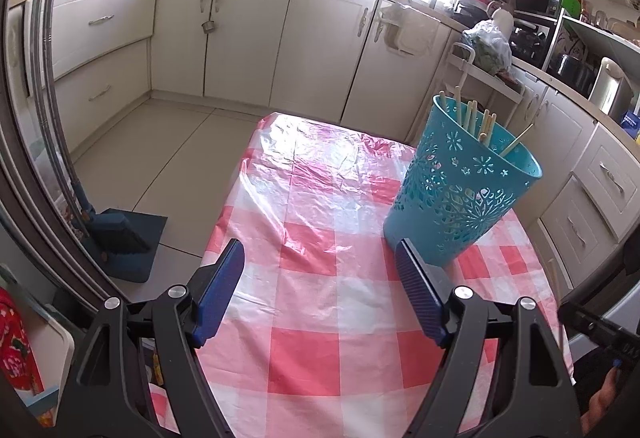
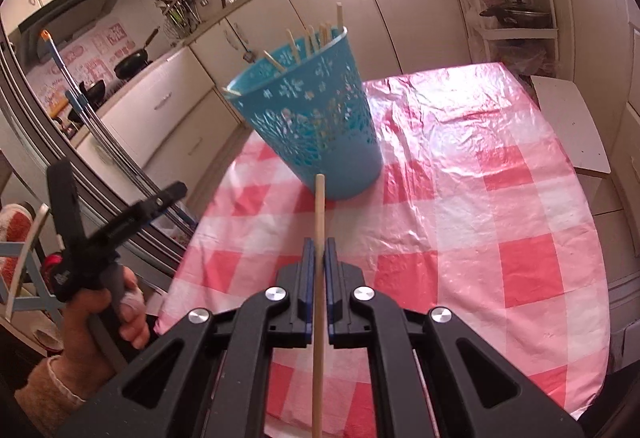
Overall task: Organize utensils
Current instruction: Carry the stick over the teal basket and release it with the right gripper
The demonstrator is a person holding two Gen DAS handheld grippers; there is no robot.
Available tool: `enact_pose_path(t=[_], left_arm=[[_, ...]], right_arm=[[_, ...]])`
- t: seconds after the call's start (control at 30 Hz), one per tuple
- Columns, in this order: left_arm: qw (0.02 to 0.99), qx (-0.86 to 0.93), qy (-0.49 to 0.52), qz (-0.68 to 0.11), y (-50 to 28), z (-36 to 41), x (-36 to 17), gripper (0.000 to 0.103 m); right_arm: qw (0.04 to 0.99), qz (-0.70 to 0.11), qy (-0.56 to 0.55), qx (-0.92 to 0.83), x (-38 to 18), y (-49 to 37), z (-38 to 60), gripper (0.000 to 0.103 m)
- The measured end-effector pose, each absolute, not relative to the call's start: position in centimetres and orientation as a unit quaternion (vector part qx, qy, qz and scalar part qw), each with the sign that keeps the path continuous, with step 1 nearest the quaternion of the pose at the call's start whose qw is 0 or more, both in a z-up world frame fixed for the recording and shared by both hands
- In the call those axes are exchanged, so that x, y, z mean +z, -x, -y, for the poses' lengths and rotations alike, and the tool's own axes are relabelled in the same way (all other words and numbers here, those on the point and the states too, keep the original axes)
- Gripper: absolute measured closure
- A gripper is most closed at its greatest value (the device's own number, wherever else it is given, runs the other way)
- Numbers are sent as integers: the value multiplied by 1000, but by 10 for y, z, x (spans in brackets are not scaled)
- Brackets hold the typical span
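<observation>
STEP: my right hand-held gripper [image 2: 319, 258] clamped on 1 chopstick [image 2: 319, 206] | left hand-held gripper [image 1: 320, 270] apart, idle | NEXT: lift, tip into far blue basket [image 2: 312, 118].

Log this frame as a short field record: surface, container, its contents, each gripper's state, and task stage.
surface: table with pink-and-white checked plastic cloth
container: blue perforated plastic basket, upright on the cloth
contents: several wooden chopsticks standing inside, tips above the rim
left gripper: open, empty, near the basket
right gripper: shut on one wooden chopstick, pointed toward the basket
stage: held chopstick not yet in the basket
</observation>
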State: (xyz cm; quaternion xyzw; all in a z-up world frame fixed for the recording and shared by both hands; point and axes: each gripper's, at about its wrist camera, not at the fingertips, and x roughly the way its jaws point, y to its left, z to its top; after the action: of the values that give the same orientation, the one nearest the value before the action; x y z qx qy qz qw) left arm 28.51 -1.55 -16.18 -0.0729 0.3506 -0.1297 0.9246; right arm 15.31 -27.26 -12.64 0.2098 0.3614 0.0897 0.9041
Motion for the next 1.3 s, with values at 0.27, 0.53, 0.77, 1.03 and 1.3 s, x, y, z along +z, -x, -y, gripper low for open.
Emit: enact_pose_path(t=[0.27,0.53,0.77,1.03,1.3], left_arm=[[923,-136,70,-354,-284,20,-162,29],[919,-147,71,-358,-285,25,-163,29],[915,-153,80,-365,-288,27,-164,28],[917,-154,62,-363,-289,36,-162,26],[914,-160,57,-367,-291,43,-163,25]], right_arm=[[918,-286,-243,129,-66,-172,275,98],[941,-201,-247,115,-18,-218,274,97],[973,-106,-205,28,2,-260,272,97],[982,-94,-148,-72,-34,-297,271,97],[981,-132,-129,-62,-65,-288,261,97]])
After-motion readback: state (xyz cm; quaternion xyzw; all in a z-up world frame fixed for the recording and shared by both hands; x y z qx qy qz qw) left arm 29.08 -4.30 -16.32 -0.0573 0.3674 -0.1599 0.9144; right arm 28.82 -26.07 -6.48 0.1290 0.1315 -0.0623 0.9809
